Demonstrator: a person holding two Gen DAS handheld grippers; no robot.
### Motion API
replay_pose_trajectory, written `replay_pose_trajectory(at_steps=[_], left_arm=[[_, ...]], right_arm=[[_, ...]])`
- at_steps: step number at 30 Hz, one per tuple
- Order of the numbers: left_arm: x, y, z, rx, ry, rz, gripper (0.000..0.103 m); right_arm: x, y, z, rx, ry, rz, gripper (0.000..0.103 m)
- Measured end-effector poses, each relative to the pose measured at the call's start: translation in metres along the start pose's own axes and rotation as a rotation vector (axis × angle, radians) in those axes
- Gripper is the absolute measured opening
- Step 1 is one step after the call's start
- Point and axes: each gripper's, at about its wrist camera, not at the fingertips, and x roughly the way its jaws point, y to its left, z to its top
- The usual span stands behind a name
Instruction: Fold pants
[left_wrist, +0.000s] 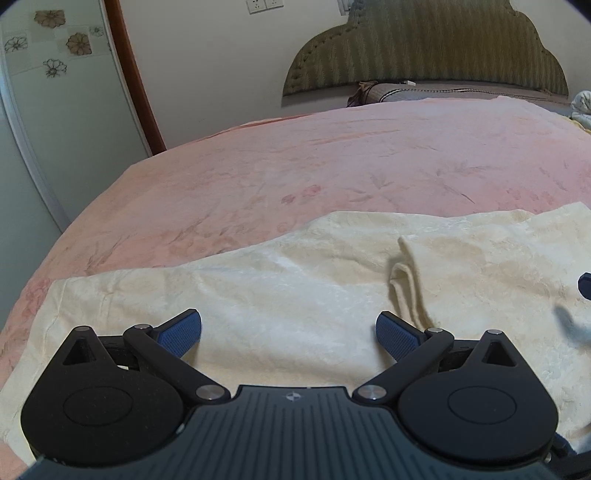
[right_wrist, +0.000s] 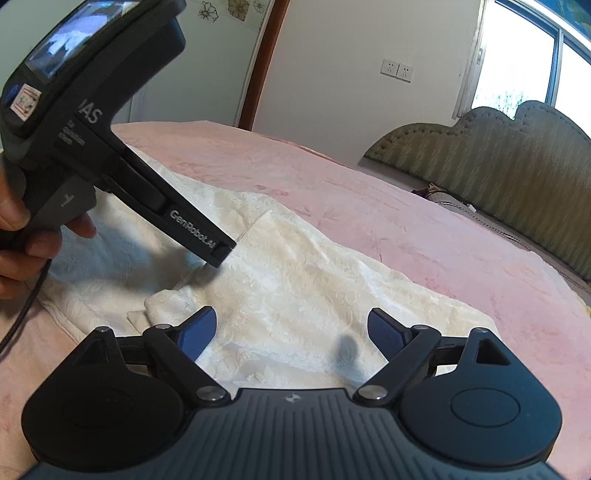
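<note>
Hovering wide-jawed over cream pants (left_wrist: 295, 280): both hand-held grippers.

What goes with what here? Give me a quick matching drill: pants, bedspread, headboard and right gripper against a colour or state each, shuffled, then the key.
Things:
1. pants
2. bedspread
3. headboard
4. right gripper

Colour or state:
A. pink, with a faint flower pattern
B. jaws apart, nothing clamped
C. olive green, scalloped top edge
D. cream, lying on the bed with a folded edge showing

Pairs: 1-D, 2-A, 3-C, 4-B
</note>
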Motion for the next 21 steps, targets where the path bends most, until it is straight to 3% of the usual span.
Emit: replay_pose_trajectory(at_steps=[8,14,21], left_arm=[[-0.001,0.038,-0.008,-0.118,0.035,-0.016,0.103],[0.000,0.063,-0.013,-0.204,0.062,-0.040,0.103],[-0.003,0.072,-0.018,-0.229,0.064,-0.053,0.103]], right_arm=[[-0.007,0.019,0.011,-0.101,-0.004,-0.065,0.090],[-0.013,0.026,0.023,-0.094,-0.049,-0.030,0.090],[0.002,0.036,0.024,-0.114,0.003,0.014,0.090]])
